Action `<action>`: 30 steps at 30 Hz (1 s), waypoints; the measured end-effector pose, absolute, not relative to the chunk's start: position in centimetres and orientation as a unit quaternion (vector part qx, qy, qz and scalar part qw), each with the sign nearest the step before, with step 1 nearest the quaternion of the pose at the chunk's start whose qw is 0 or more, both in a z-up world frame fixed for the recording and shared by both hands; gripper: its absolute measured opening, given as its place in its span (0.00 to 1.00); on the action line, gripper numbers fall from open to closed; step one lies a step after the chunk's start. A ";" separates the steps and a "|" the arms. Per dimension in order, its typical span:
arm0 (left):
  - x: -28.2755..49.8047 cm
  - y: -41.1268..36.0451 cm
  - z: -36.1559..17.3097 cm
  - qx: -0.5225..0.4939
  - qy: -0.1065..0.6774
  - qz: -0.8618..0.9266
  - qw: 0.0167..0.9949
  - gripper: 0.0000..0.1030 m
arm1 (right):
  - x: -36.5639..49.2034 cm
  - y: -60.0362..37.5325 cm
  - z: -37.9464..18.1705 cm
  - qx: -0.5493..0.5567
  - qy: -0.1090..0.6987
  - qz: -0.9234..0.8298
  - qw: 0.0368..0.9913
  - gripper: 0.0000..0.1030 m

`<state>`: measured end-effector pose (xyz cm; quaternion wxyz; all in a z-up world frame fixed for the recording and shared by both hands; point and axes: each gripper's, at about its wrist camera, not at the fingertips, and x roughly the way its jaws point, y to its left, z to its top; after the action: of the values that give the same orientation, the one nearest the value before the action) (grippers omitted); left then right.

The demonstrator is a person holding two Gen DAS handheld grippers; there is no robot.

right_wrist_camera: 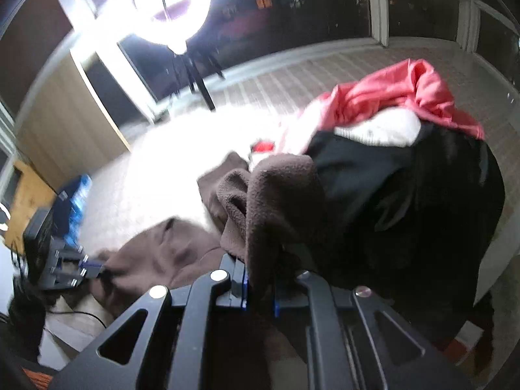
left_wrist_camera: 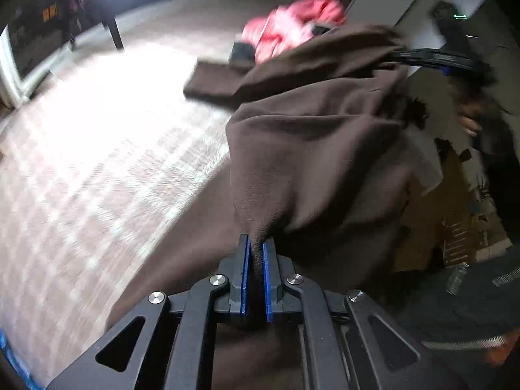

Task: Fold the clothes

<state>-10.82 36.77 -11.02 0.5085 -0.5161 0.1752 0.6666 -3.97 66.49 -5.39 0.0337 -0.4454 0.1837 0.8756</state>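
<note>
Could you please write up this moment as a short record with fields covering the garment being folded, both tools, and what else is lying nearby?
garment: brown fleece, lifted and draped between the two tools
left tool: shut on a pinch of the brown fleece
right tool: shut on a bunched edge of the brown fleece
surface: pale checked bedcover
nearby clothes: red garment, black garment, white garment in a heap beyond the fleece
lighting: ring lamp on a stand, glaring on the cover
fold status: not yet folded

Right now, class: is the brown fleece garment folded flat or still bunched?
Bunched: brown fleece garment hangs rumpled, pinched by left gripper and right gripper.
</note>
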 end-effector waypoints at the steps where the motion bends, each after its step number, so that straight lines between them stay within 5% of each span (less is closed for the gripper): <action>1: -10.2 35.5 -9.5 -0.507 0.176 0.673 0.509 0.06 | -4.2 66.5 -4.3 -0.435 0.187 0.880 0.025 0.09; 6: -8.6 28.1 2.2 -0.416 0.151 0.761 0.475 0.00 | -5.6 63.9 3.6 -0.362 0.163 0.917 -0.024 0.09; 10: -7.6 22.7 7.0 -0.372 0.117 0.804 0.450 0.00 | -4.4 64.4 3.8 -0.351 0.158 0.923 -0.003 0.09; 15: -5.9 23.7 -2.0 -0.473 0.123 0.758 0.433 0.00 | -0.1 68.2 -5.3 -0.452 0.180 0.869 0.095 0.09; 18: -6.3 27.1 -6.8 -0.517 0.143 0.733 0.417 0.20 | 3.5 70.8 -11.6 -0.513 0.210 0.819 0.144 0.09; 20: -7.1 29.4 -9.3 -0.535 0.166 0.722 0.405 0.62 | 5.8 72.1 -13.9 -0.525 0.252 0.800 0.146 0.09; 21: -8.0 30.7 -10.3 -0.539 0.187 0.719 0.397 0.69 | 6.5 72.1 -13.8 -0.520 0.256 0.802 0.143 0.09; 30: -11.2 42.8 -15.4 -0.543 0.264 0.661 0.446 0.72 | 9.5 72.0 -12.7 -0.509 0.247 0.812 0.142 0.09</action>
<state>-11.17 42.84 -15.41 0.4459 -0.5428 0.2644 0.6608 9.49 72.02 -12.75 0.1417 -0.5089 0.2465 0.8125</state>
